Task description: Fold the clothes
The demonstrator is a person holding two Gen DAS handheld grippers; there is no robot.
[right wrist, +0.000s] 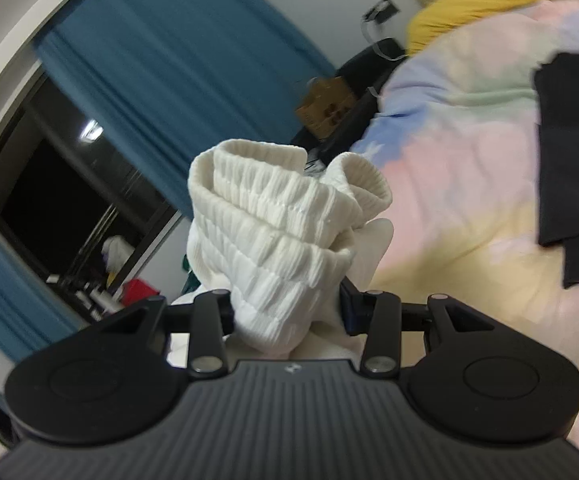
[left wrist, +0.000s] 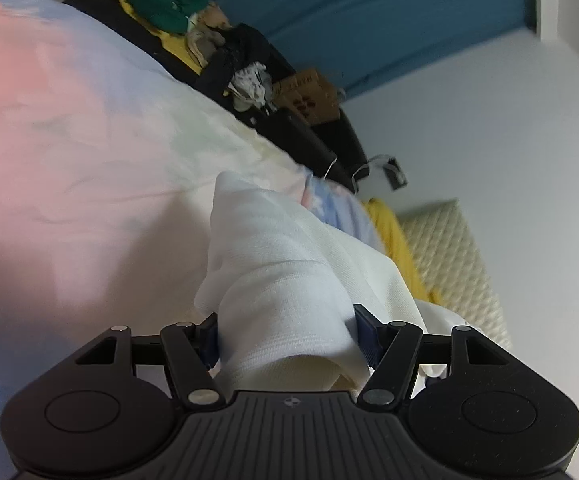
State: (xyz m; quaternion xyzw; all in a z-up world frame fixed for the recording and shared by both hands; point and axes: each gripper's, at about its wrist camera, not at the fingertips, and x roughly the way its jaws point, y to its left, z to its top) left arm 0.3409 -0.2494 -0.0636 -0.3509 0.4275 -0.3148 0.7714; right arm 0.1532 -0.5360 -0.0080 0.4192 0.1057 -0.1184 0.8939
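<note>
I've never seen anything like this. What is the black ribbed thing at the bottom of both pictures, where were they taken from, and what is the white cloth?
There is no robot here. A person holds a pair of hand-held tongs in each hand, and a small wide-angle camera on each looks forward along its two fingers. The black ribbed part is the tool's body.

One picture comes from the left tongs, the other from the right tongs. Both are shut on a white garment; the right one pinches its ribbed cuff. The job is folding clothes.

Beneath is a pastel bedspread with a dark garment lying on it. Behind are a blue curtain and a yellow pillow.
</note>
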